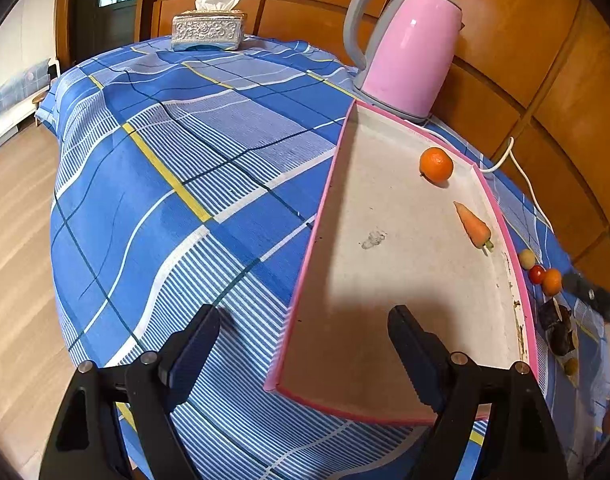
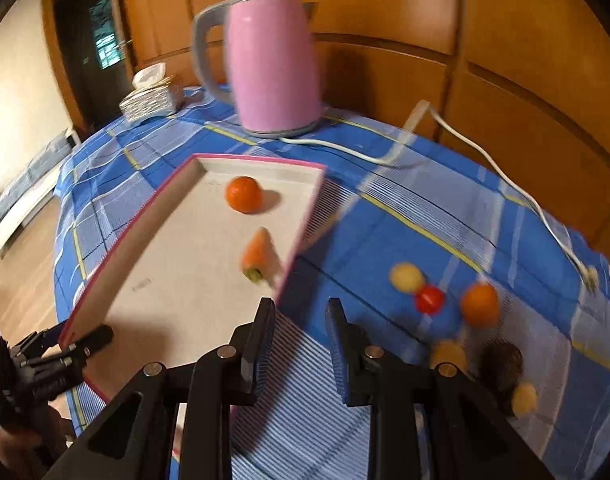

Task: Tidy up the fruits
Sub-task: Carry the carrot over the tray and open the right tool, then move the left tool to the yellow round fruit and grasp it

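both claws [image 1: 305,344] [image 2: 299,336] gaping, empty

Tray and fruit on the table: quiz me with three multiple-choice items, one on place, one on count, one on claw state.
1. Where does the carrot lie?
A. inside the tray
B. on the cloth
C. beside the tissue box

2. How many items lie in the tray?
A. none
B. two
C. five

3. How is the right claw?
A. shut on an orange
B. open and empty
C. shut on the cord

Answers:
1 A, the carrot rests on the tray floor near its pink wall.
2 B, only the orange and the carrot are in it.
3 B, its fingers stand apart with only cloth between them.
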`<state>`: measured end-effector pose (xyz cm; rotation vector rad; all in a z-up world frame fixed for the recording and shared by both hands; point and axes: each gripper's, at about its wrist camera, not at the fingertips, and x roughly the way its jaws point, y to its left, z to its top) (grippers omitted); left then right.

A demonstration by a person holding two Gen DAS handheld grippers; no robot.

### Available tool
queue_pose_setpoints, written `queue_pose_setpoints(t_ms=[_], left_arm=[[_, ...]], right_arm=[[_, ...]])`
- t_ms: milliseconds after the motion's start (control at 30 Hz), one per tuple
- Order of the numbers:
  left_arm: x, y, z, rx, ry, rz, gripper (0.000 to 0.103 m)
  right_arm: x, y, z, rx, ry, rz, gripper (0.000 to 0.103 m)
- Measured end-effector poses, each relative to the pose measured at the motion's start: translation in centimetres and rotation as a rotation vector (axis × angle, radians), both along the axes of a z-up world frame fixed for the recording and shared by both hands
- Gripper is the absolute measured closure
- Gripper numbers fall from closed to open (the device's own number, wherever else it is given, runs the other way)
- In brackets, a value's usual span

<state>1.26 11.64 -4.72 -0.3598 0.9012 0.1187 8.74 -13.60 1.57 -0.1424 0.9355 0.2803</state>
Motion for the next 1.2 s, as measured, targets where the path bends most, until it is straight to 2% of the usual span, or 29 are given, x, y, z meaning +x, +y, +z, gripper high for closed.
queue_pose_setpoints(t_ms=[433, 767, 833, 1000, 1200], left_arm=[[-0.4, -0.6, 0.4, 0.012, -0.008, -0.018, 0.016], [-0.5, -1.3, 0.6, 0.025, -0.009, -0.031, 0.016], [-0.5, -1.4, 0.6, 0.029, -0.009, -0.034, 0.016], [-0.4, -1.5, 0.6, 0.038, -0.006, -0.043, 0.016], [-0.2, -2.1, 0.6, 0.052, -0.001, -0.063, 0.016]], right_arm=[[-4.9, -9.9, -1.0, -0.036, -0.023, -0.306, 0.077], [-7.1, -19.1, -1.8, -0.065, -0.041, -0.681, 0.077], [-7.8, -20.7, -2.1, -0.082, -0.042, -0.751, 0.073], [-9.6, -25.1, -3.3, -0.107, -0.033, -0.95, 0.072], [-11.4, -28.8, -5.2, -0.129, -0.026, -1.11, 0.071]])
